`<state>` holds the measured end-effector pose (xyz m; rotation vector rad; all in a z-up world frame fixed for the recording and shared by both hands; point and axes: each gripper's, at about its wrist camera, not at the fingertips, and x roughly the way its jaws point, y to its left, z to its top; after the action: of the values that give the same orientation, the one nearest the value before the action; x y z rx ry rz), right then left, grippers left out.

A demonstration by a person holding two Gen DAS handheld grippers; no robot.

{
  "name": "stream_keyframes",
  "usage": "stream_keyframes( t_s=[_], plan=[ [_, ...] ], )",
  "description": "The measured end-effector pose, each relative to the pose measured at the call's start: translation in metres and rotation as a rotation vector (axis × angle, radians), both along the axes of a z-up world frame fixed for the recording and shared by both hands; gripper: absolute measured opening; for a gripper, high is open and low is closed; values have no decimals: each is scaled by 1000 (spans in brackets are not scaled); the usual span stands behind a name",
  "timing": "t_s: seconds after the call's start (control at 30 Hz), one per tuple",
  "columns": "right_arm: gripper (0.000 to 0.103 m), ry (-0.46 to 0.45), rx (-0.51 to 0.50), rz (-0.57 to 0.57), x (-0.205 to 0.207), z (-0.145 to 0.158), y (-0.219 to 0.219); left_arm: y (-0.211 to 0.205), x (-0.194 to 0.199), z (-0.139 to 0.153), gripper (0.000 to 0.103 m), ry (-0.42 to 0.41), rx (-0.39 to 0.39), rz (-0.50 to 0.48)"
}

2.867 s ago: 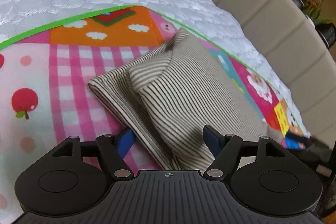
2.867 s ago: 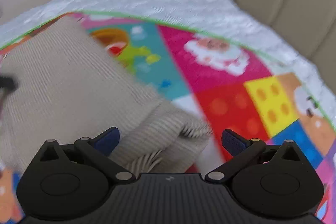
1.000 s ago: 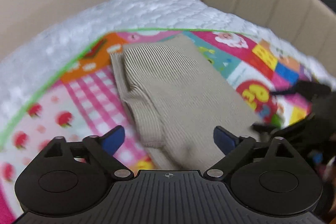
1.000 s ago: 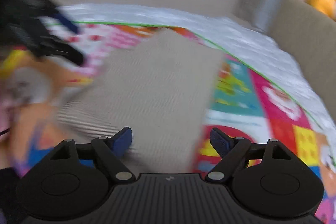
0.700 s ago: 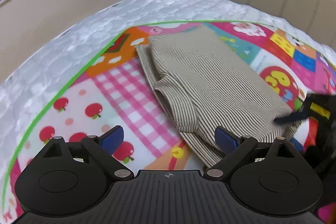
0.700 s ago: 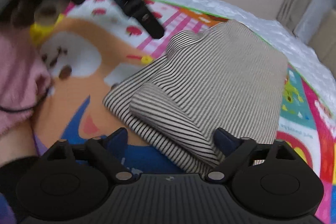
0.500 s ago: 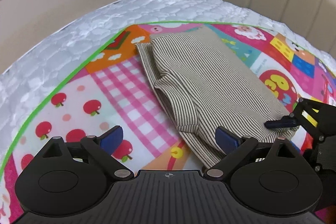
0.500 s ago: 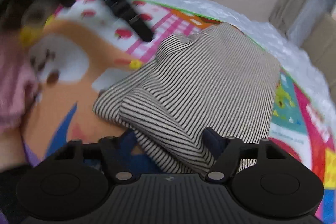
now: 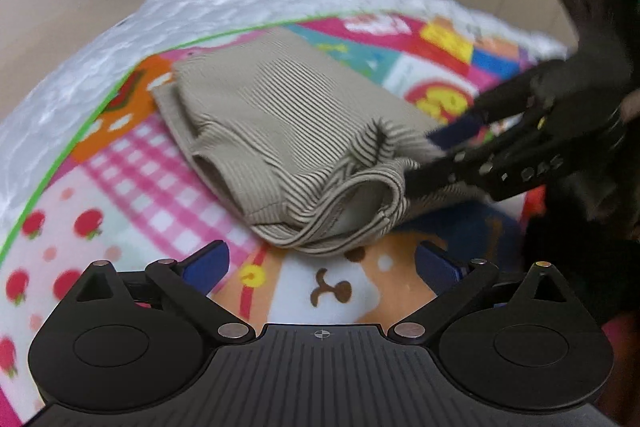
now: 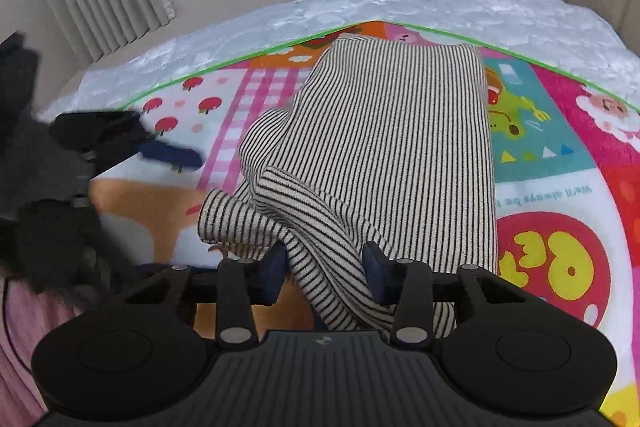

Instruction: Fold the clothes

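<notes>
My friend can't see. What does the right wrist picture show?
The right gripper is closing on a bunched fold of a black-and-white striped knit garment, lying on a colourful cartoon play mat. The left gripper hovers open, blurred, nearby.

The play mat (image 10: 560, 163) bears upside-down writing, "We'll always be", cut off by the striped garment (image 10: 400, 147).

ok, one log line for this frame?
phase: regrasp | right hand-held gripper: closing on near edge of striped garment | left hand-held gripper: opening, empty, over play mat
</notes>
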<state>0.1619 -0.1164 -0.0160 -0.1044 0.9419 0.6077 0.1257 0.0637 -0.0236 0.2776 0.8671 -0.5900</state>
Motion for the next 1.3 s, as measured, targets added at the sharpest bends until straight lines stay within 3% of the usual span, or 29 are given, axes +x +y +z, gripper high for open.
stream_keyframes(
  t_s=[0.17, 0.23, 0.33, 0.53, 0.73, 0.87, 0.93, 1.1, 1.3],
  plan=[
    [42, -89, -68, 30, -10, 13, 7, -33, 9, -21, 103, -162, 173, -9],
    [60, -167, -123, 64, -21, 19, 8, -32, 13, -20, 103, -178, 149, 9],
    [73, -262, -220, 121, -34, 20, 9, -23, 21, -17, 103, -156, 83, 57],
    [79, -316, -341, 157, -32, -1, 21, -2, 36, -15, 103, -85, -4, 165],
    [80, -420, -525, 245, -33, -36, 49, 8, 41, -14, 103, -43, -60, 194],
    [66, -538, -637, 286, -39, -50, 61, 15, 44, -12, 103, -24, -103, 211],
    [39, -545, -643, 300, -41, -49, 64, 19, 45, -11, 103, -20, -129, 226],
    [31, -519, -612, 285, -39, -39, 60, 39, 50, 1, 102, -18, -221, 288],
    [26, -504, -605, 342, -54, -28, 57, 81, 60, 15, 102, -7, -401, 432]
  ],
)
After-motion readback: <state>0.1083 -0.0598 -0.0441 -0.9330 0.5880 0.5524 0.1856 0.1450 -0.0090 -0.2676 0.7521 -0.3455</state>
